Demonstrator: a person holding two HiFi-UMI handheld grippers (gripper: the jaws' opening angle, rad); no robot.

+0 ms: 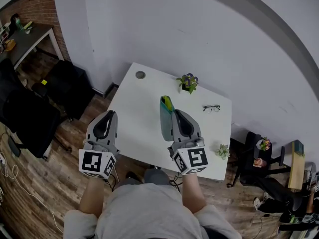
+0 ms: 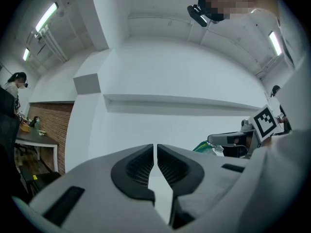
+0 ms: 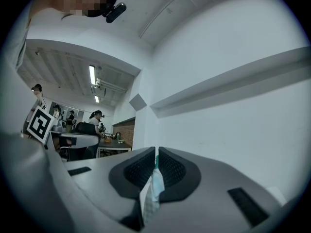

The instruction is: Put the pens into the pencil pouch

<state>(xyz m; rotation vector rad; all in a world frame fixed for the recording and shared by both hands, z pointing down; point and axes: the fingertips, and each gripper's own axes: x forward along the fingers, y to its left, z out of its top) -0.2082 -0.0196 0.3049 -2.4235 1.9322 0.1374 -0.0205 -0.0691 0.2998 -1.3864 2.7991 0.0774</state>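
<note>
Right tool [image 1: 175, 116] is clamped on the edge of the teal pencil pouch [image 1: 165, 114], and I see its fabric pinched between the pads. The pouch is held upright over the middle of the white table [image 1: 137, 133]; I can't tell whether it touches the table. Left tool [image 1: 109, 116] is drawn nearly together with nothing in it, by the table's left edge. Glasses [image 1: 212, 108] and a flowering pot plant [image 1: 188, 82] sit near the far edge.
</note>
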